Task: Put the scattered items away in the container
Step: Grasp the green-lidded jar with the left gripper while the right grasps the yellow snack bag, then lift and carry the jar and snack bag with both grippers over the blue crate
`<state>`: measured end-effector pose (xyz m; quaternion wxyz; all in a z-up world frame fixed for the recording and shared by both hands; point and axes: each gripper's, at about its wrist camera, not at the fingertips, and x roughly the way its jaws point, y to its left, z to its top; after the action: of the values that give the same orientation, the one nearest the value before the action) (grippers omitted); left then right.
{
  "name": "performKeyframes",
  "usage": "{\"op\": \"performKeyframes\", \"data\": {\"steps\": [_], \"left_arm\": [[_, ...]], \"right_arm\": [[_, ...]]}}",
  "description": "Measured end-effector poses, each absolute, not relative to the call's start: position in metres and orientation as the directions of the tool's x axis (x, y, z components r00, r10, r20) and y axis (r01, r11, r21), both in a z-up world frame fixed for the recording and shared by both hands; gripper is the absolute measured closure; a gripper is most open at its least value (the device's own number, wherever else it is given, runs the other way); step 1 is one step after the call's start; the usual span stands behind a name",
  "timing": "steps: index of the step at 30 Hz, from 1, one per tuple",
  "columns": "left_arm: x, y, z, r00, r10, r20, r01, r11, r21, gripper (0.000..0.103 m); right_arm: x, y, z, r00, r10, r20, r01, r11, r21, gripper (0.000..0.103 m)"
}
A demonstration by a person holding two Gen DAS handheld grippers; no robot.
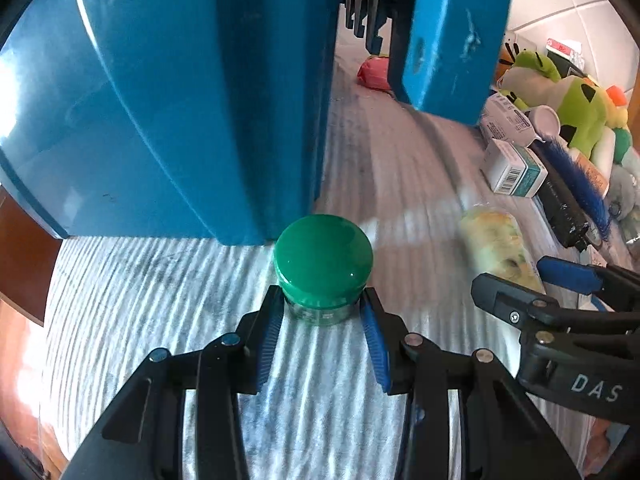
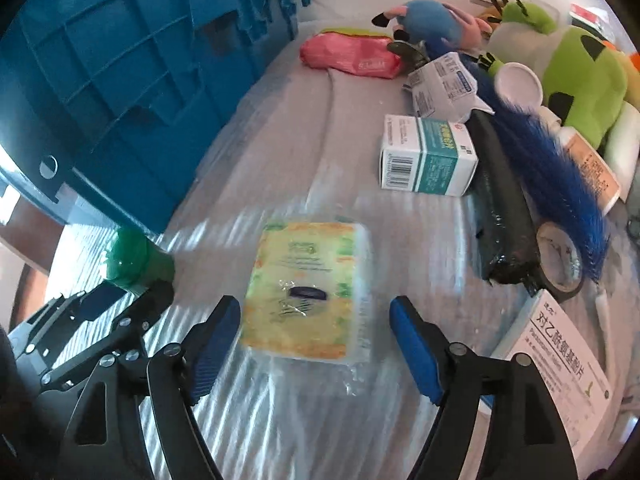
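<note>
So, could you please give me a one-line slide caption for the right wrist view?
Open right tongs approach a yellow tissue pack beside the blue crate.

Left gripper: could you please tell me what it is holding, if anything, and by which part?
The left gripper grips the small clear jar with the green round lid, pads on its body just below the lid.

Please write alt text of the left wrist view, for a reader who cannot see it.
The left gripper is shut on a green-capped jar standing on striped cloth, close to a blue crate. At right, the open right gripper is near a yellow packet, with boxes and plush toys behind.
</note>
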<state>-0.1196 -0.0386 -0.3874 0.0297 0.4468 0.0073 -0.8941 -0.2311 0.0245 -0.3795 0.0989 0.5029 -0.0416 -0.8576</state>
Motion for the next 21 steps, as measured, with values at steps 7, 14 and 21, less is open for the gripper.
{"op": "performKeyframes", "data": {"steps": [7,14,21], "left_arm": [[-0.13,-0.013,-0.384,-0.597,-0.027,-0.802,0.04,-0.999,0.004,0.064],[-0.117,0.008,-0.371,-0.606,-0.013,-0.795,0.022,-1.0,-0.001,0.064],[-0.104,-0.013,-0.343,-0.63,-0.009,-0.777,0.016,-1.0,-0.002,0.064]], "right_arm": [[-0.223,0.025,-0.375,-0.496,-0.162,-0.853,0.134,-0.985,0.109,0.064],[-0.212,0.04,-0.358,-0.52,-0.176,-0.836,0.134,-0.983,0.124,0.074],[-0.193,0.057,-0.333,-0.534,-0.195,-0.823,0.152,-0.979,0.134,0.077]]}}
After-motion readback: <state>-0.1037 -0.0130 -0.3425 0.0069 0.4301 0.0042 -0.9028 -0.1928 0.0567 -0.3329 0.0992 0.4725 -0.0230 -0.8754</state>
